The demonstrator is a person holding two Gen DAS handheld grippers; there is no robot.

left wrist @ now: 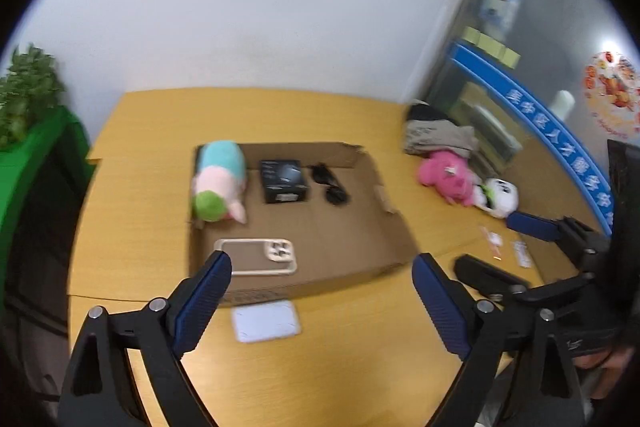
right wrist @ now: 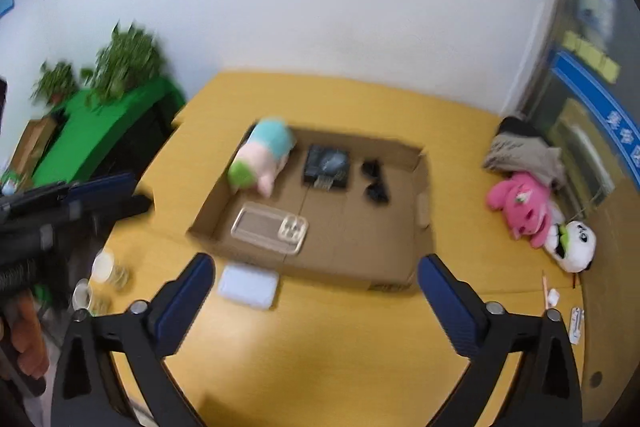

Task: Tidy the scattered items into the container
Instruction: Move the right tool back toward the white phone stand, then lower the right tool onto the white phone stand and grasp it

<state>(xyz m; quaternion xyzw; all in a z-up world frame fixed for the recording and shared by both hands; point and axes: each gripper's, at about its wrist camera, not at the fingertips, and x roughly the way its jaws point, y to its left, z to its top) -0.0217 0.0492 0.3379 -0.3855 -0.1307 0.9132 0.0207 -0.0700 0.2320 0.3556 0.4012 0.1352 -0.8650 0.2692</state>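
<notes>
A shallow cardboard box (left wrist: 352, 269) (right wrist: 344, 273) lies on the yellow table (left wrist: 340, 367). Inside it are a teal, pink and green plush (left wrist: 220, 183) (right wrist: 262, 157), a black case (left wrist: 285, 181) (right wrist: 327, 165), a dark pair of glasses (left wrist: 331, 185) (right wrist: 374, 183) and a clear tray (left wrist: 258, 255) (right wrist: 270, 229). A white pad (left wrist: 266, 323) (right wrist: 249, 287) lies just outside the front wall. My left gripper (left wrist: 323, 261) (right wrist: 120, 195) hovers open before the box. My right gripper (right wrist: 317, 263) (left wrist: 504, 247) is open too, and nothing sits between either pair of jaws.
At the right lie a pink plush (left wrist: 448, 175) (right wrist: 520, 207), a panda plush (left wrist: 500, 197) (right wrist: 574, 245), folded cloth (left wrist: 436, 135) (right wrist: 520, 147), a pencil with eraser (right wrist: 550, 293) and a small white packet (right wrist: 576, 321). Glass cups (right wrist: 104, 267) stand at the left edge. A green stand with plants (right wrist: 100, 123) flanks the table.
</notes>
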